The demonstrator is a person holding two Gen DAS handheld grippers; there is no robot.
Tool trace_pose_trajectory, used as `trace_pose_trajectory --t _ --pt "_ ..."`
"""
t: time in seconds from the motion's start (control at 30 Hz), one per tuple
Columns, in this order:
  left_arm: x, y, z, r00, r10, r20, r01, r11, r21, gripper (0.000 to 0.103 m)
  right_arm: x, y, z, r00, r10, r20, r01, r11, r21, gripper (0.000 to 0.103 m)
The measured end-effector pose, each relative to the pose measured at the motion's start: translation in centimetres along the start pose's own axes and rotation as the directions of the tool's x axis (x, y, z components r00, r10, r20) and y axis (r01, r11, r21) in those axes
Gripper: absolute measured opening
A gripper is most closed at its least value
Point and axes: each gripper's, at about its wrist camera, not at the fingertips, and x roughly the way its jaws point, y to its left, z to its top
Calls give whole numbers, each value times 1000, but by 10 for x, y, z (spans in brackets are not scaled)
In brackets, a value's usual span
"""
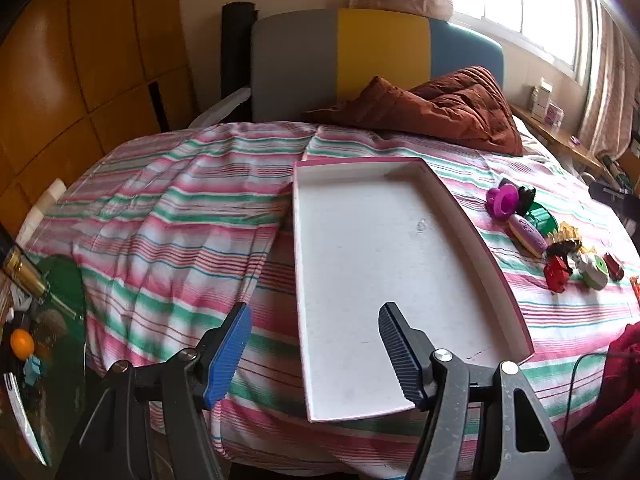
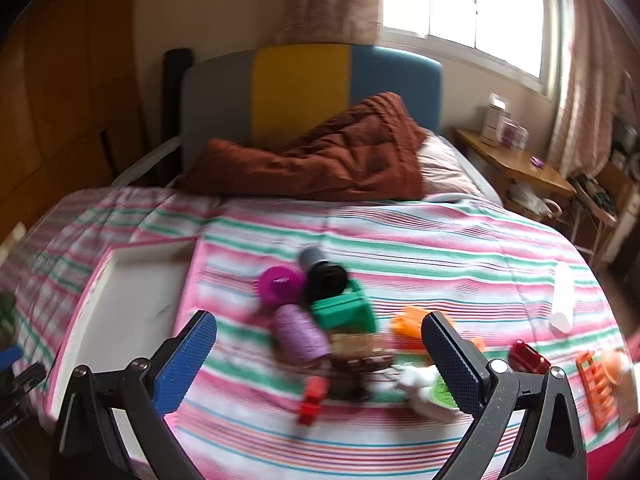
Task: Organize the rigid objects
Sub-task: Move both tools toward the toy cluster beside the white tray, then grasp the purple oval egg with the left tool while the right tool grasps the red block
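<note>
White shallow tray (image 1: pixel 472 240) lying flat on striped bedspread (image 1: pixel 180 216), plastic toys (image 2: pixel 320 320) heaped beside; left gripper (image 1: pixel 316 350) and right gripper (image 2: pixel 320 356) both gaping, holding nothing.

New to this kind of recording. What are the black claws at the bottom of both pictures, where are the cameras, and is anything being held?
Each claw is a handheld two-finger gripper carried by a person, with a camera mounted on it looking forward along its fingers. One picture is from the left gripper, the other from the right gripper. Both are open and hold nothing. On the striped bedspread lies an empty white tray. Beside it is a cluster of small plastic toys, which the right gripper faces. That view is blurred.
</note>
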Motion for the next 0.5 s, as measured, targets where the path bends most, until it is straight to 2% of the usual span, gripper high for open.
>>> trace_pose_trajectory --t 0.23,0.37,0.5 --pt "2 -18 3 1000 -13 -3 13 998 61 67 14 -74 -6 997 -80 -4 79 984 161 103" --pt "3 -30 7 1000 -27 -6 28 996 87 67 24 -115 -17 996 -69 -47 81 942 325 103" --pt "6 -43 8 997 -69 -23 71 992 103 67 25 -133 -18 998 -46 -40 58 907 417 103"
